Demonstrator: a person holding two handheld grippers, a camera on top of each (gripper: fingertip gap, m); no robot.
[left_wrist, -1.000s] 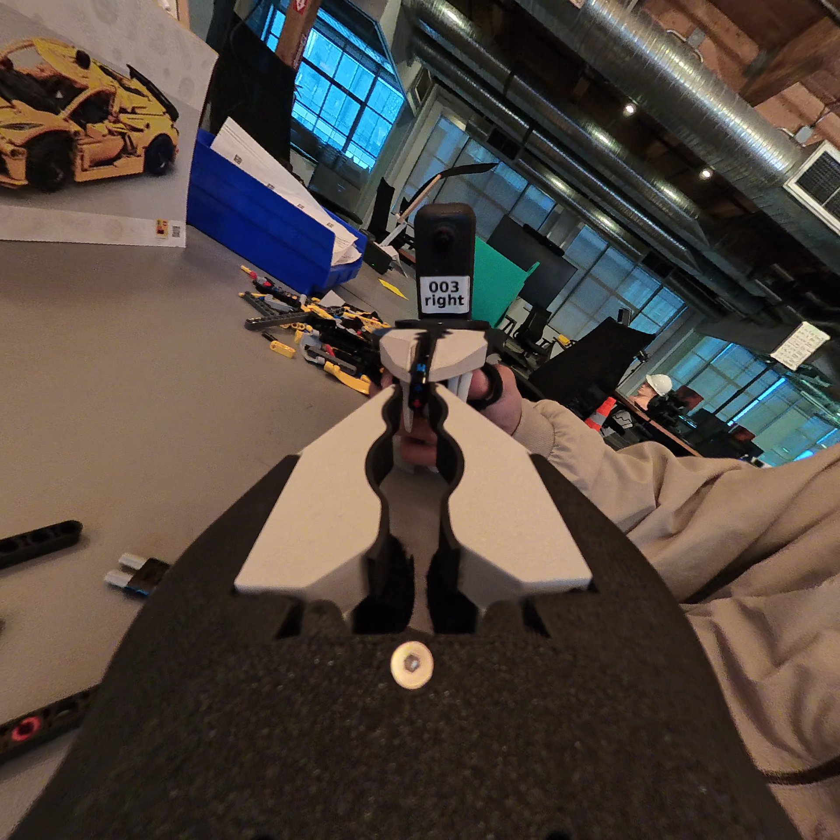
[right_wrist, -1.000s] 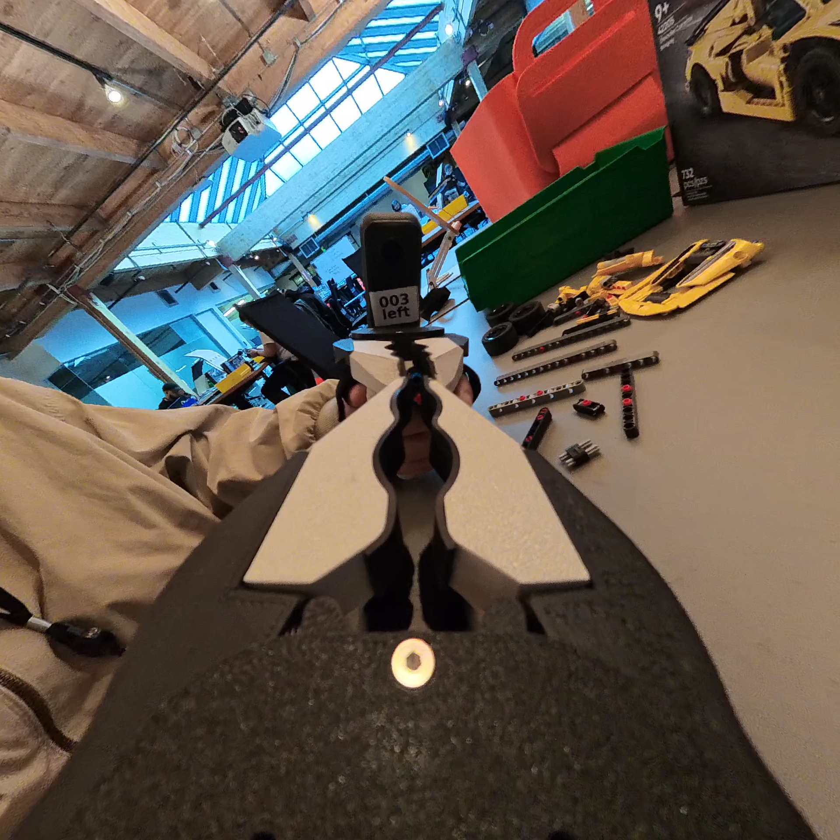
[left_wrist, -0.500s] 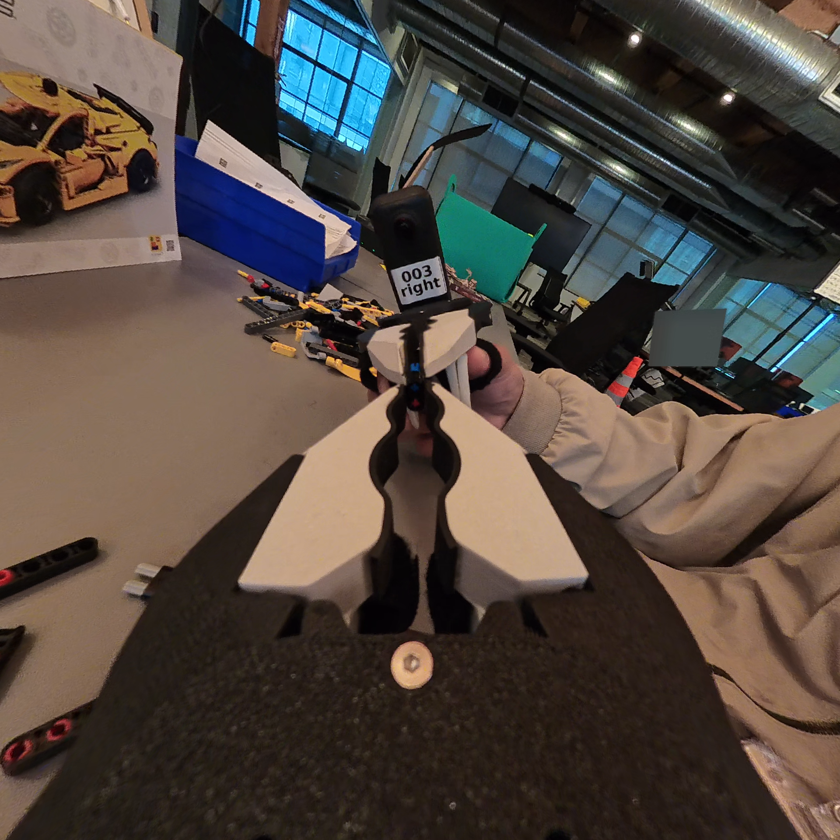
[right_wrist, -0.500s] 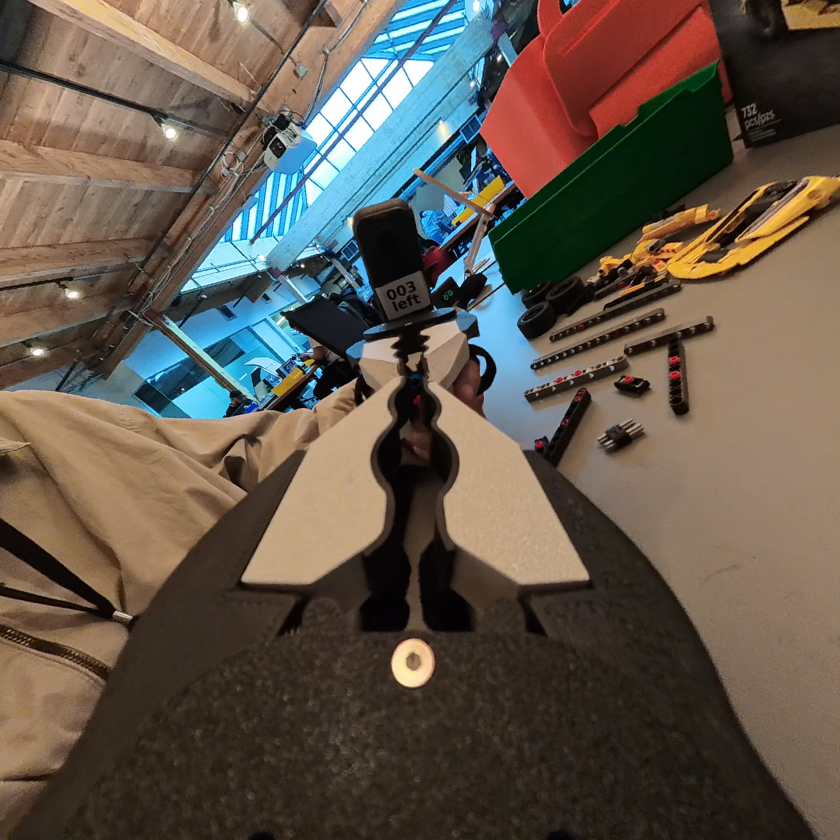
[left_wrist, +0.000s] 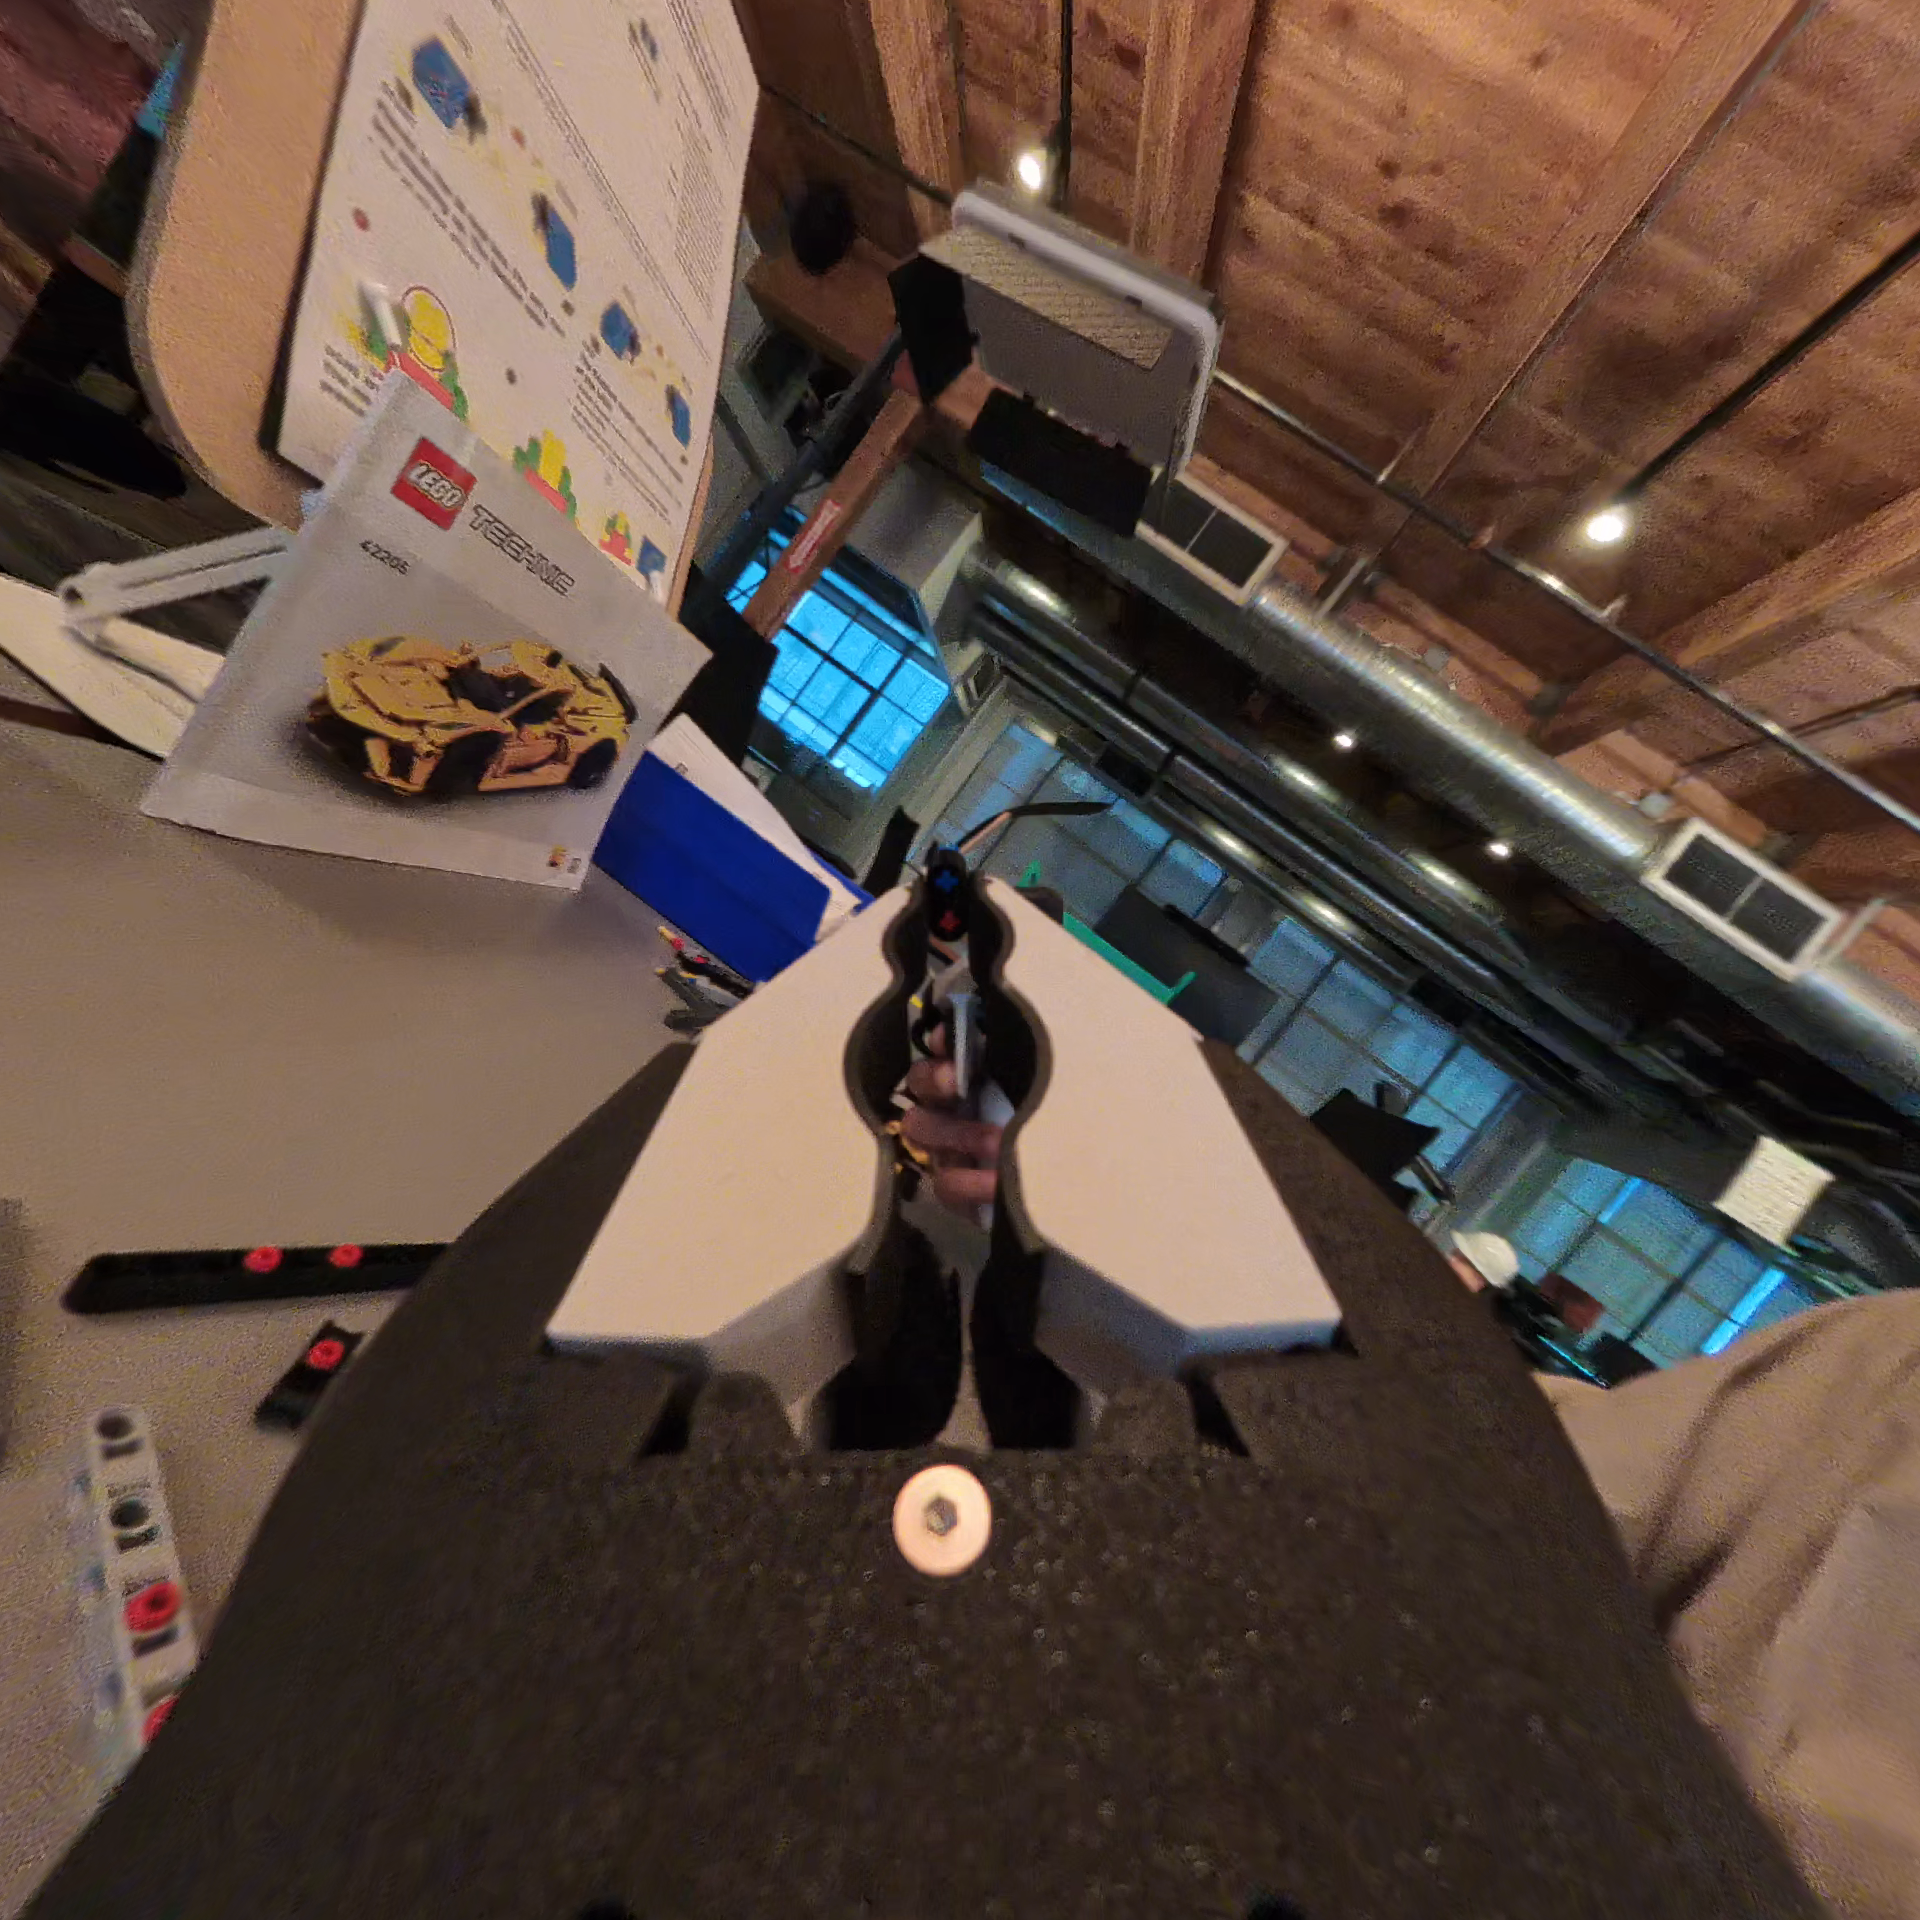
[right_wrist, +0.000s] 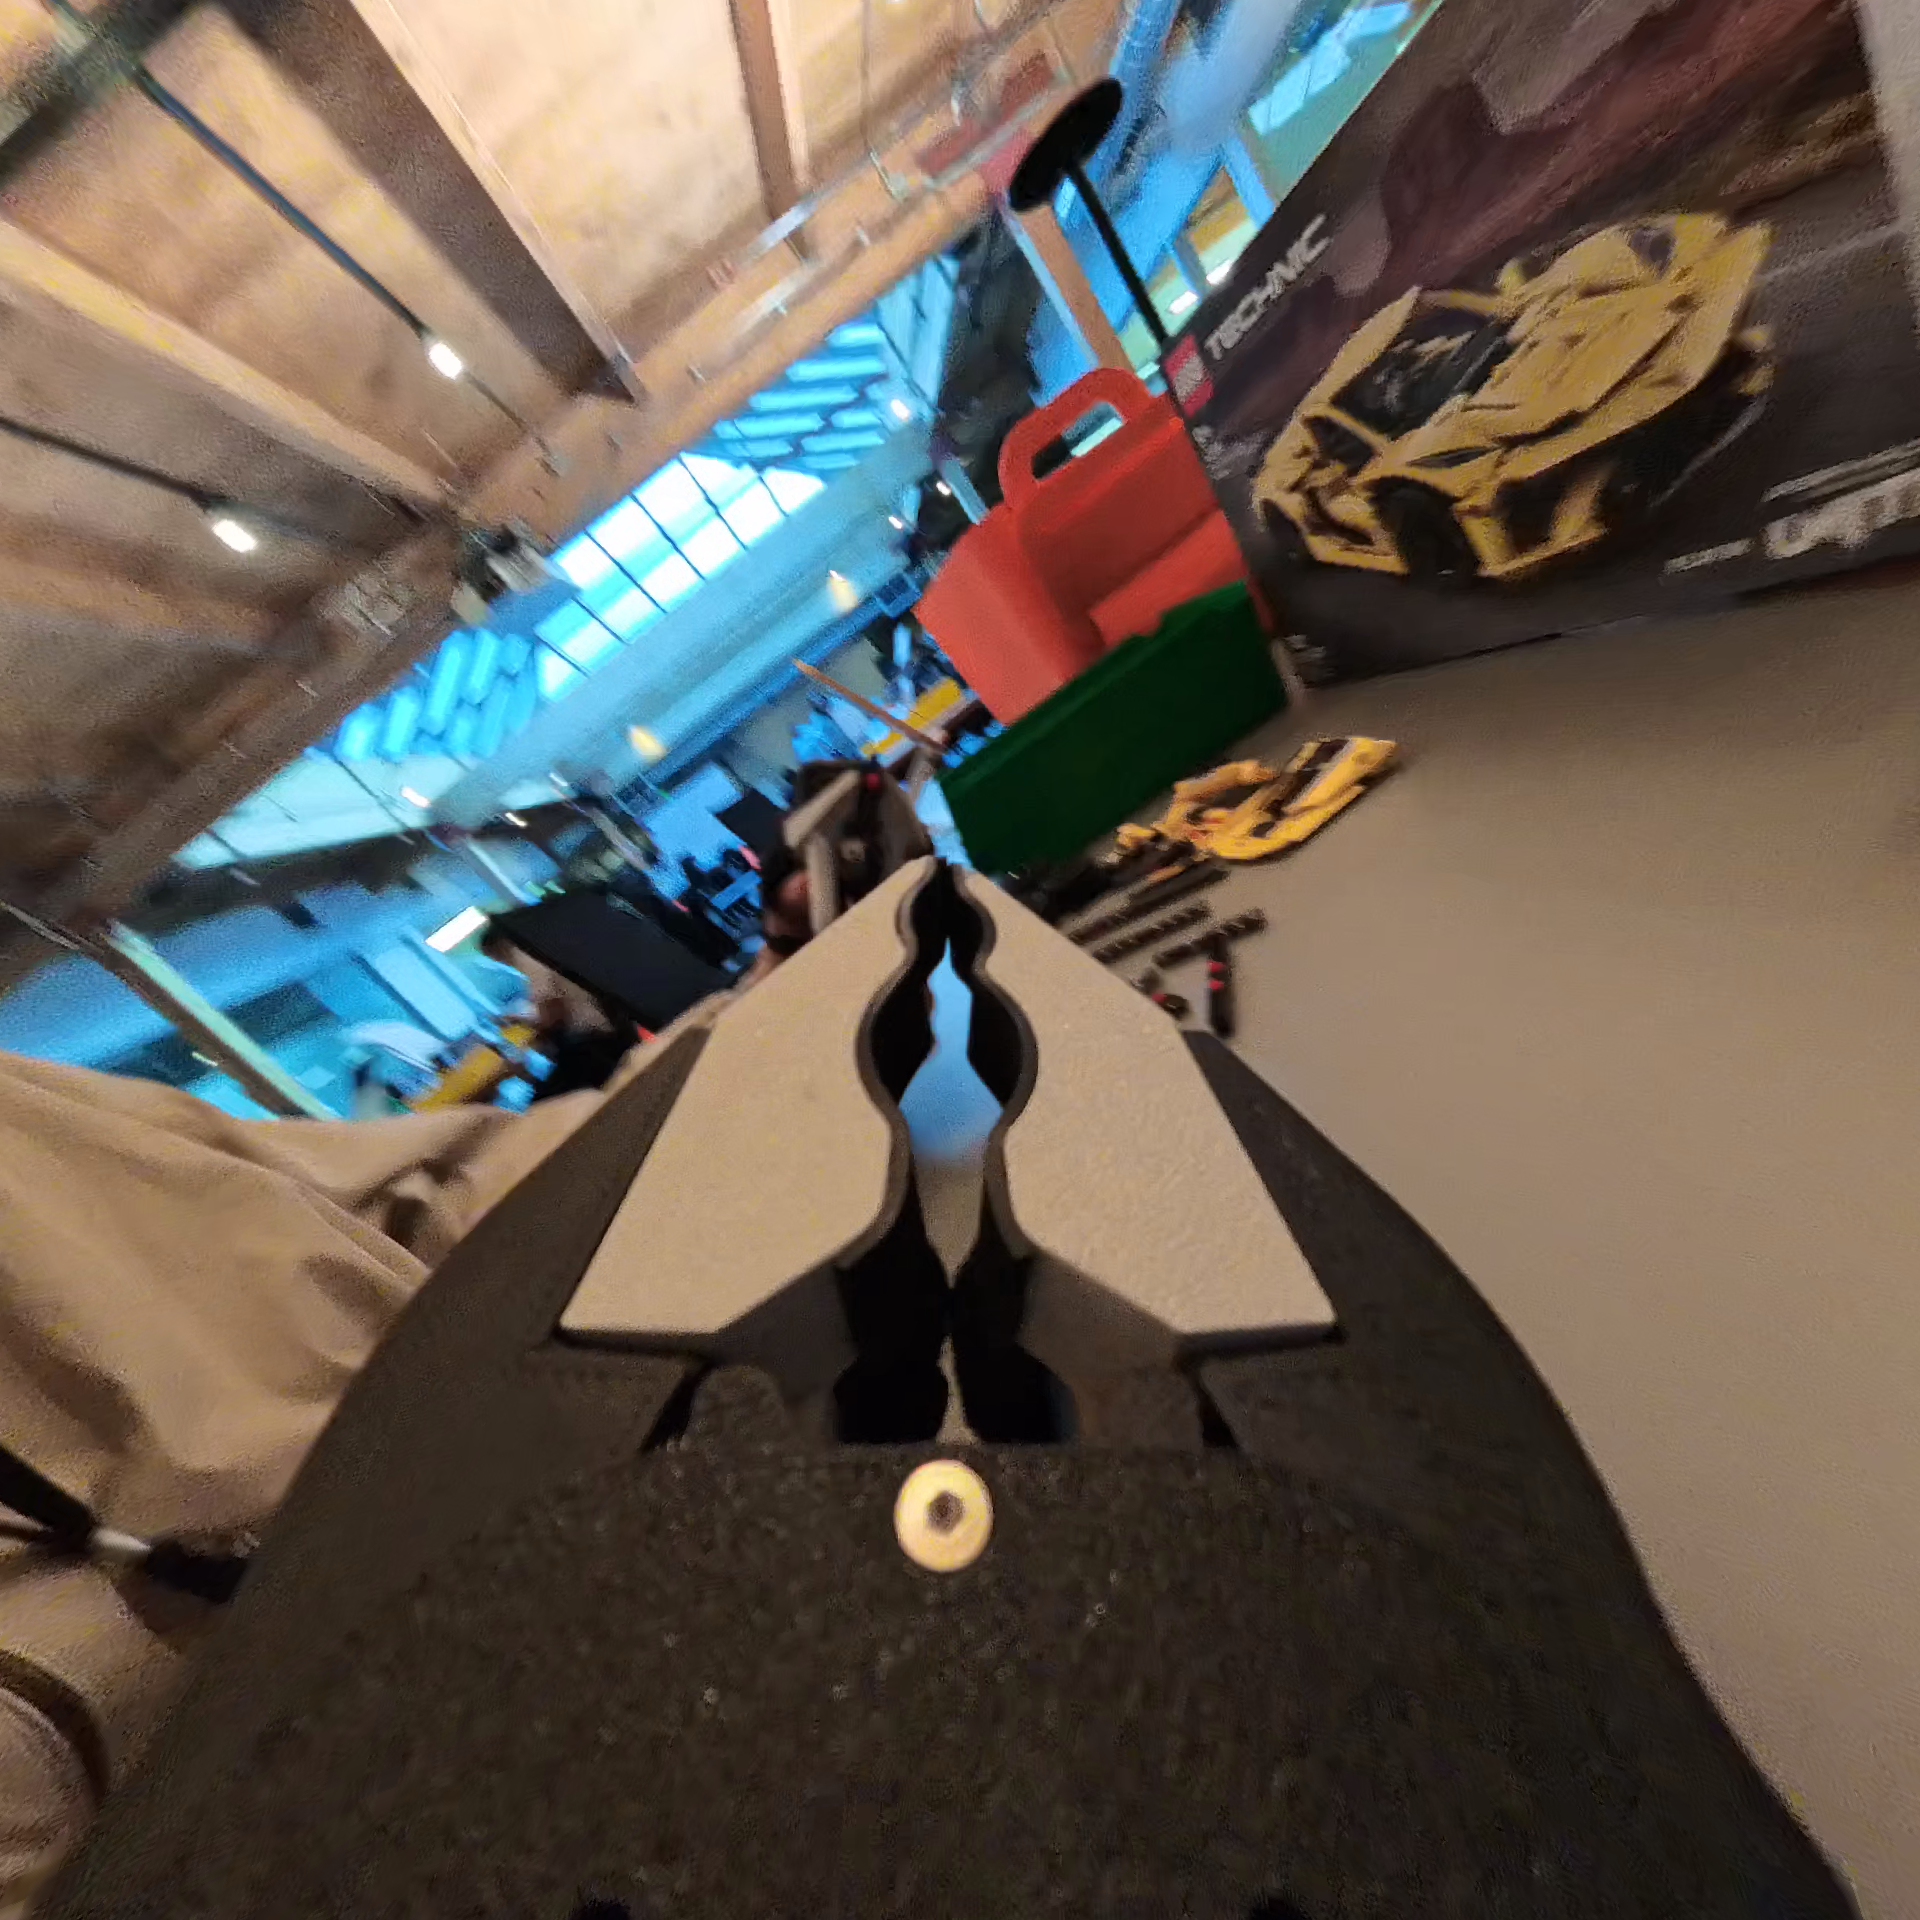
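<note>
My left gripper (left_wrist: 943, 883) is shut on a small black connector piece (left_wrist: 947, 918) with a blue and a red pin, pinched at the fingertips and held above the grey table (left_wrist: 312, 1039). Through the gap between its fingers I see a hand (left_wrist: 951, 1143) and part of the right gripper. My right gripper (right_wrist: 941, 875) is shut, and I see nothing between its tips. The left gripper shows blurred in the right wrist view (right_wrist: 847, 831), just beyond and left of the right fingertips. Both views are motion-blurred.
An instruction booklet with a yellow car (left_wrist: 416, 675), a blue bin (left_wrist: 707, 873) and black beams with red pins (left_wrist: 249, 1273) lie to the left. A car box (right_wrist: 1558, 416), red container (right_wrist: 1091, 561), green bin (right_wrist: 1112, 738), yellow body panels (right_wrist: 1278, 795) and black beams (right_wrist: 1153, 925) lie to the right. Beige sleeves (right_wrist: 260, 1195) are close by. About 15 cm separates my left fingertips from my right.
Both grippers met tip to tip on the small piece before. Now they have swung apart and tilted upward. The piece stays in the left gripper, and the right tips show none.
</note>
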